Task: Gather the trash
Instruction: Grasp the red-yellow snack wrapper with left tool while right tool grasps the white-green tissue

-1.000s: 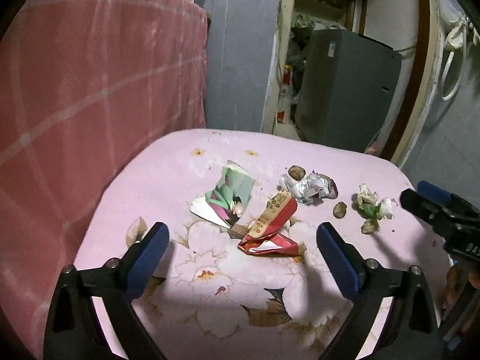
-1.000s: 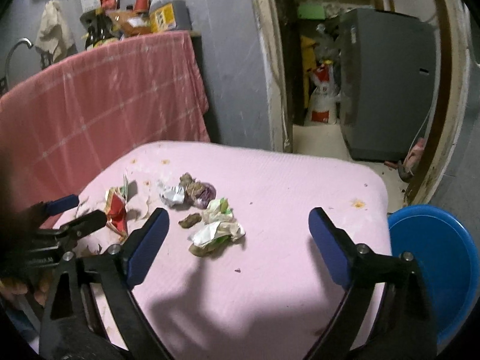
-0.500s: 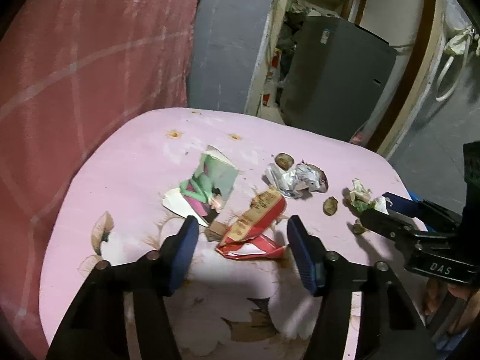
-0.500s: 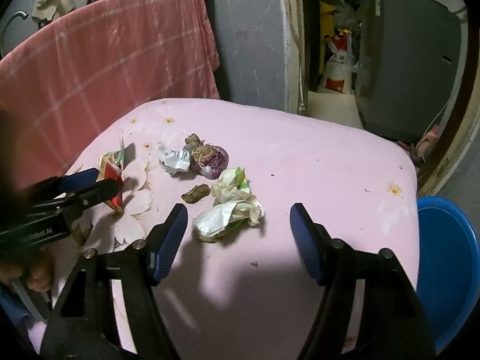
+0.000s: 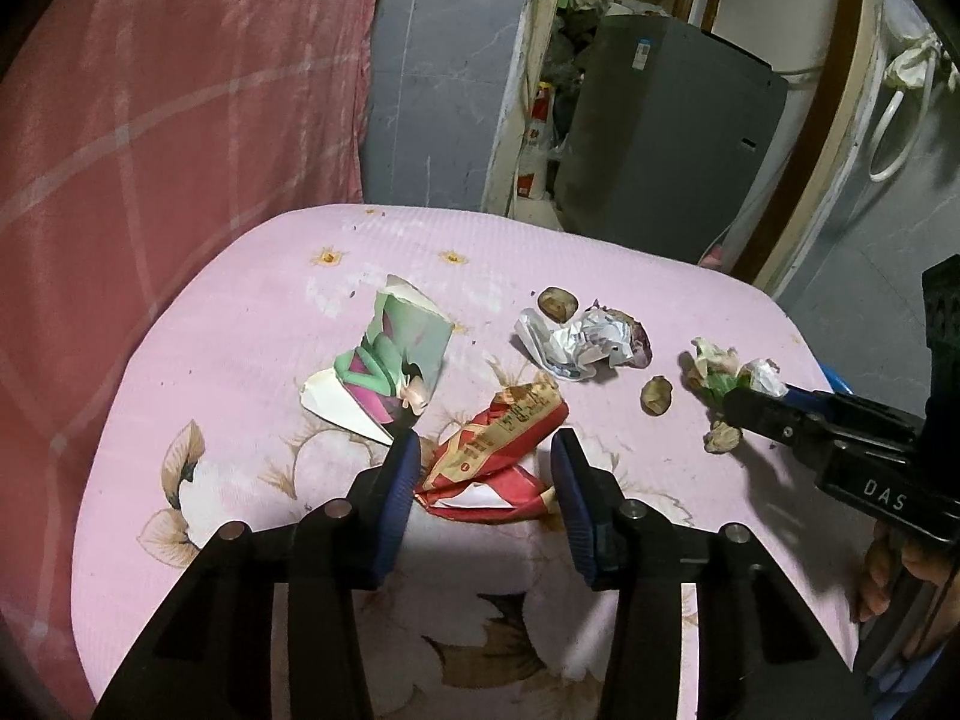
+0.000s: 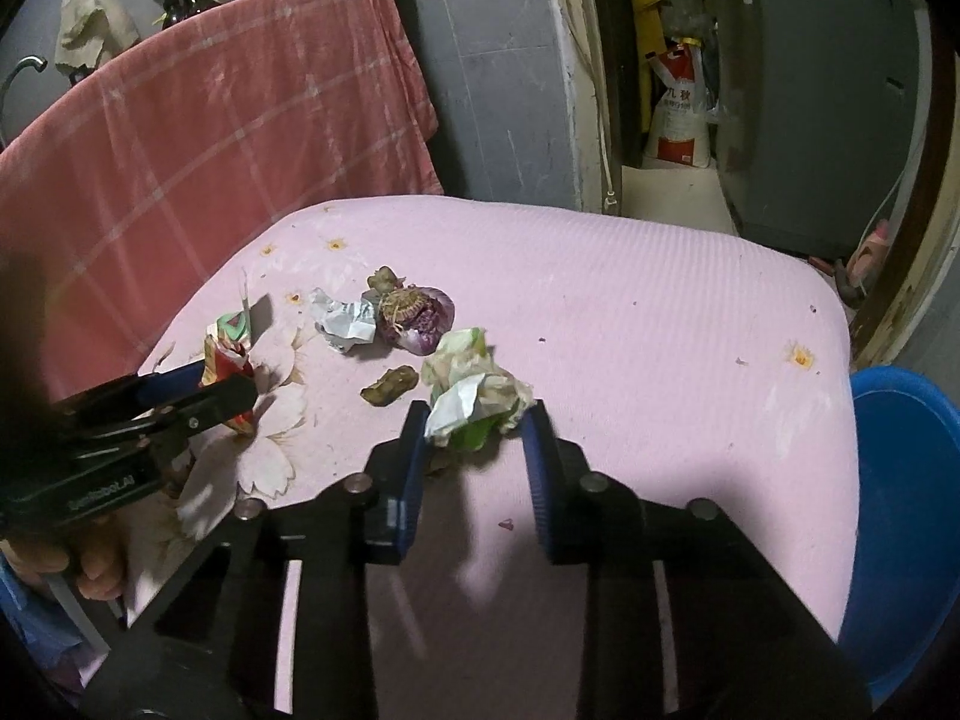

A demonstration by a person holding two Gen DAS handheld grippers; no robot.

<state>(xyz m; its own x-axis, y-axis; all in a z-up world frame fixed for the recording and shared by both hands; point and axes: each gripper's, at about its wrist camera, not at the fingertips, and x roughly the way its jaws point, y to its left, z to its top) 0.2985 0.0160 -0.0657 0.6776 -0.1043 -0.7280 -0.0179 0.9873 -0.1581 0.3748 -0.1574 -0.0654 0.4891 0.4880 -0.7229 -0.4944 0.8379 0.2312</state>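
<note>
Trash lies on a pink flowered cushion. My left gripper has its jaws on either side of a crumpled red wrapper, narrowed but not pressed on it. My right gripper straddles a white and green paper wad the same way. A green picture card, crumpled foil and brown scraps lie between the two. An onion piece sits by the foil in the right wrist view.
A blue tub stands off the cushion's right edge. A red checked cloth hangs behind. A grey appliance and a sack stand in the doorway beyond.
Both grippers moved forward and down onto the trash. Their jaws narrowed from wide open to close around the red wrapper and the paper wad.
</note>
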